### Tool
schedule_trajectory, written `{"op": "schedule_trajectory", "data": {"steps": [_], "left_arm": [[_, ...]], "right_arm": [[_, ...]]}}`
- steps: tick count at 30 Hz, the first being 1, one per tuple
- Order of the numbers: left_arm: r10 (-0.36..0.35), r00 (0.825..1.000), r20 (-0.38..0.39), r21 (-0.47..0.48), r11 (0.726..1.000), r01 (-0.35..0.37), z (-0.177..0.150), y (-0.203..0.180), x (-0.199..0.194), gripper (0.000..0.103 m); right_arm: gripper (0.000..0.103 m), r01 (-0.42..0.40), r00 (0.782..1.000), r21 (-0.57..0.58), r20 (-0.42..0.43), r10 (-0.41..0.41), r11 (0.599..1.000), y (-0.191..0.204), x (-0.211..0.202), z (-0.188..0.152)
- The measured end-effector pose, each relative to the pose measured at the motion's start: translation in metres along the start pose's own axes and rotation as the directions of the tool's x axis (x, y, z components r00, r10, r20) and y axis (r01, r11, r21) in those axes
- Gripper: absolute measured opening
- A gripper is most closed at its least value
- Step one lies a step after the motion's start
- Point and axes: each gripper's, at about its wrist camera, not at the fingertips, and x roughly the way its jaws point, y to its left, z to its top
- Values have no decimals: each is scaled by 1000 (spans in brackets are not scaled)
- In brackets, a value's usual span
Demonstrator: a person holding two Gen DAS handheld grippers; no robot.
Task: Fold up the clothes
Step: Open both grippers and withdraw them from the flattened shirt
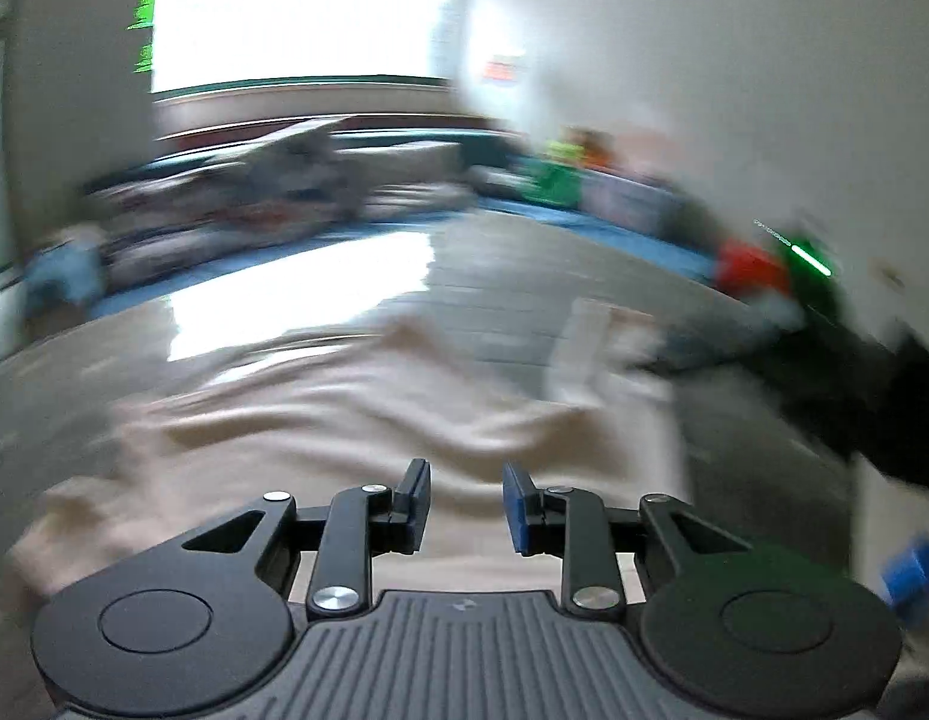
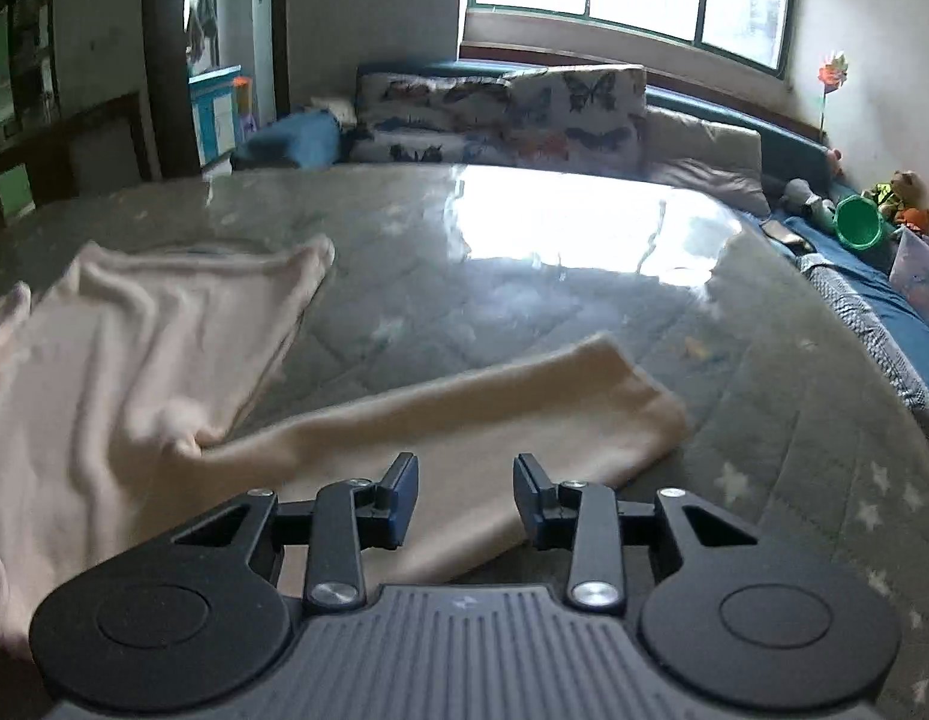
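A cream long-sleeved garment (image 2: pixel 104 360) lies spread on the grey quilted bed (image 2: pixel 524 300). One sleeve (image 2: pixel 464 420) stretches out to the right, its cuff near the middle of the bed. My right gripper (image 2: pixel 466 480) is open and empty, just above that sleeve. In the blurred left wrist view the same cream garment (image 1: pixel 344 408) lies rumpled under my left gripper (image 1: pixel 467 492), which is open and empty. The other gripper (image 1: pixel 824 312) shows as a dark blur at the right.
Butterfly-print pillows (image 2: pixel 506 108) and a grey pillow (image 2: pixel 704 150) line the head of the bed under a window. A green bucket (image 2: pixel 857 222) and toys sit along the blue edge (image 2: pixel 872 288) at the right. A blue bundle (image 2: pixel 290 144) lies at the far left.
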Motion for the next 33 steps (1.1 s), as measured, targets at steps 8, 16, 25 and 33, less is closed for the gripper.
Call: {"op": "schedule_trajectory", "data": {"steps": [8,16,25,33], "left_arm": [[379,922,-75,-243,890,-385,-28,105,-27,44],[419,898,-131,-358,825,-437,-30,142,-5,44],[456,874,-167,-387,785,-483,-29,157,24,11],[591,798,-122,-399,706,-585,-44,165,-36,5]], "right_arm": [[36,-7,1000,49,9,7,999,-4,-6,-9],[38,6,1000,51,7,-6,999,-5,-7,-10],[41,22,1000,47,7,-22,999,-3,-7,-9],[42,-46,996,-57,70,50,997,26,-35,-5]]}}
